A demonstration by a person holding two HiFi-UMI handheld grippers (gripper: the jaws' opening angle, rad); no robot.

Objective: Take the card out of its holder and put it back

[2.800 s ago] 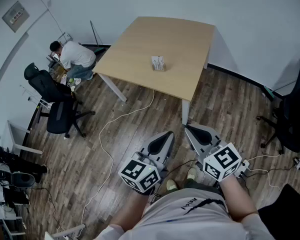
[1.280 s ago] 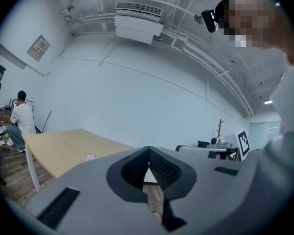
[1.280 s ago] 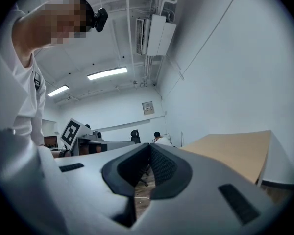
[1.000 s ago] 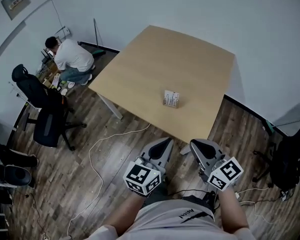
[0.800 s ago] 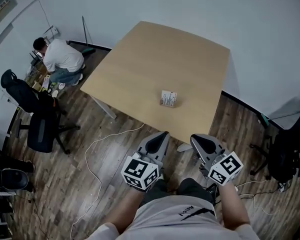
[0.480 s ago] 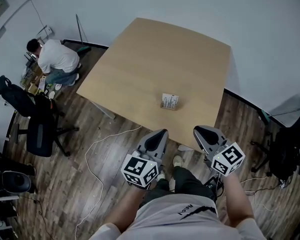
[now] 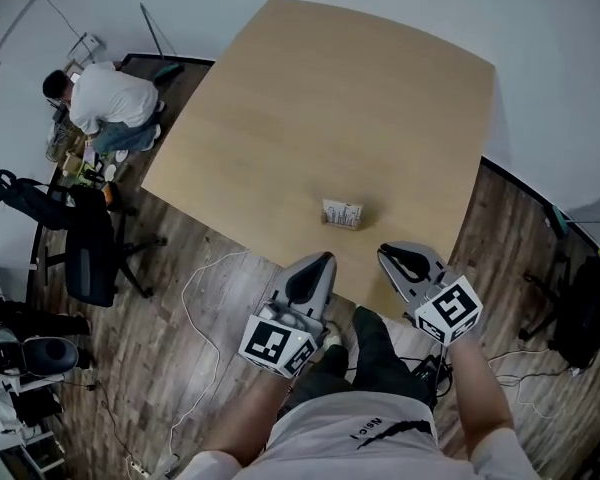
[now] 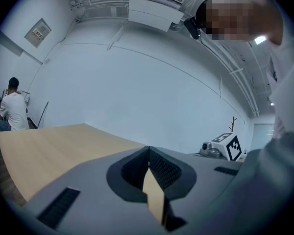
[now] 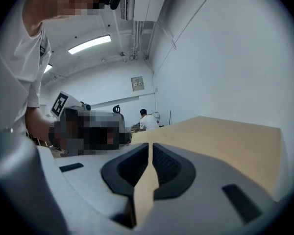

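Well, left gripper (image 7: 318, 260) and right gripper (image 7: 387, 253) both pinched together, empty. Card holder (image 7: 342, 214) sits lower centre, near the table (image 7: 310, 88) edge. Arriving closed, I'd likely shove it off.

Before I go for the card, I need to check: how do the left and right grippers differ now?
The left gripper angles rightward in the head view; the right gripper angles leftward, so their tips converge. The left gripper's marker cube sits lower in frame than the right gripper's. Both are shut, empty, and short of the card holder on the table.
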